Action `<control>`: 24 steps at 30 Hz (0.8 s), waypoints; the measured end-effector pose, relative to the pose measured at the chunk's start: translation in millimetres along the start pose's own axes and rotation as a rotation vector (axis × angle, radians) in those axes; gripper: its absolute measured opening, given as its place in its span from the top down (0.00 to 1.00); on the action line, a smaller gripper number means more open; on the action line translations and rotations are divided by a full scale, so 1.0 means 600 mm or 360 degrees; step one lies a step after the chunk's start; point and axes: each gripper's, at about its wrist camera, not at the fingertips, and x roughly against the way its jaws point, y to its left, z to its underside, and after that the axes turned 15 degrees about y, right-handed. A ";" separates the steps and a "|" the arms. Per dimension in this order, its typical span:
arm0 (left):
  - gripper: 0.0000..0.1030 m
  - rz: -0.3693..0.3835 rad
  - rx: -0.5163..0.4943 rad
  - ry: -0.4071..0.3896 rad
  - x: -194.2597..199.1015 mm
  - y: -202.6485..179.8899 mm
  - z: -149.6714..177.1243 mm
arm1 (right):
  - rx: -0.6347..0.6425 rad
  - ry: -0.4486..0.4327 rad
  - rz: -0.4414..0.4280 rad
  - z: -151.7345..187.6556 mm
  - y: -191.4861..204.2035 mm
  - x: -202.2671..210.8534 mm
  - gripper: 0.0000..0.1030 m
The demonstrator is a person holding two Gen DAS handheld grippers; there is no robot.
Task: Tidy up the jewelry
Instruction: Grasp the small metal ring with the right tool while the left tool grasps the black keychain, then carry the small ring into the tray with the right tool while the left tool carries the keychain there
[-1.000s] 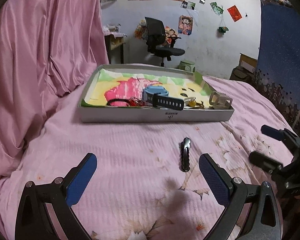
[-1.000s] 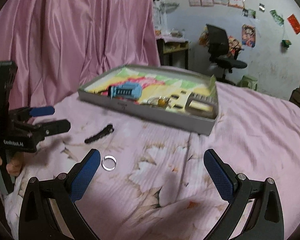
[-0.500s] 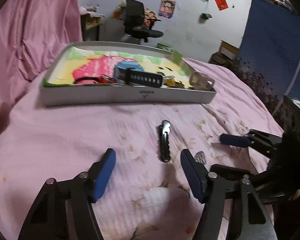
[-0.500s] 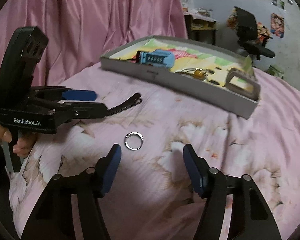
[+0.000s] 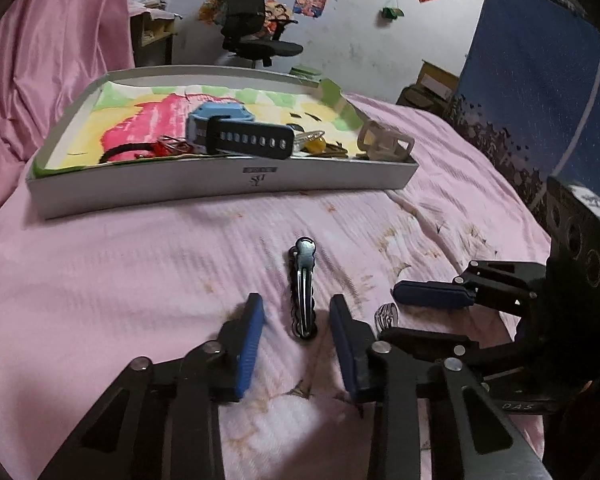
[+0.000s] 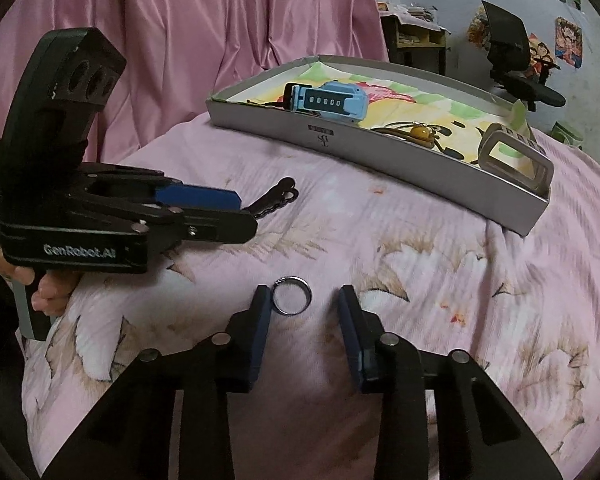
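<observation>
Pink bedspread [image 5: 100,288] fills the lower two thirds of both views, printed with pale flowers and brown stems. Pink curtain [image 6: 180,32] behind it, upper left.

Shallow grey-white tray [image 5: 204,184] sits on the spread, upper centre of the left wrist view and upper right of the right wrist view. Small dark logo printed on its front wall, too small to read. Lining is a bright pink, yellow and green print. Inside: a light blue watch [image 5: 220,124] with a dark perforated strap, a beige buckle-like piece [image 5: 384,144] at the right end, an amber-yellow bead piece [image 6: 420,133], and a black-and-red band [image 5: 140,150] at the left.

Left gripper [image 5: 296,316]: black frame, blue pads, jaws parted and holding nothing. The near end of a black-and-silver hair clip [image 5: 303,288] lies between its tips, touching neither pad; the clip runs straight up the frame, rounded metal tip farthest away. In the right wrist view this tool shows at left with "GenRobot.AI" in white on its body, a hand [image 6: 48,284] under the handle.

Right gripper [image 6: 300,300]: jaws likewise parted, empty. A thin silver ring [image 6: 292,295] lies flat on the spread between the tips, close against the left pad, well clear of the right one. Whether it touches the left pad cannot be told.
</observation>
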 end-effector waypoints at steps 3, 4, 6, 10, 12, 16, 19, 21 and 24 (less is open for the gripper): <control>0.82 -0.0019 0.0004 0.0032 -0.008 -0.001 -0.004 | -0.0018 0.0005 0.0004 -0.002 -0.004 -0.002 0.81; 0.84 -0.0020 0.0009 0.0037 -0.009 0.000 -0.005 | -0.0021 0.0007 0.0006 -0.002 -0.005 -0.003 0.81; 0.87 -0.0016 0.0014 0.0038 -0.009 0.002 -0.004 | -0.0028 0.0007 0.0011 -0.001 -0.006 -0.003 0.82; 0.88 -0.0034 0.0004 0.0035 -0.010 -0.001 -0.002 | -0.0040 -0.0004 0.0016 -0.001 -0.007 -0.002 0.82; 0.89 -0.0045 -0.0005 0.0027 -0.008 -0.004 -0.001 | -0.0055 -0.0021 0.0019 0.000 -0.010 0.001 0.82; 0.89 -0.0046 0.0003 0.0000 -0.002 -0.005 0.000 | -0.0091 -0.0079 0.0014 0.000 -0.018 0.010 0.82; 0.89 -0.0044 0.0008 -0.0026 0.006 -0.006 0.000 | -0.0112 -0.0126 0.0011 -0.001 -0.022 0.017 0.82; 0.89 -0.0052 0.0009 -0.0044 0.010 -0.008 0.001 | -0.0120 -0.0159 0.0014 -0.003 -0.024 0.022 0.82; 0.89 -0.0056 0.0011 -0.0084 0.019 -0.011 0.001 | -0.0134 -0.0209 0.0016 -0.005 -0.027 0.028 0.82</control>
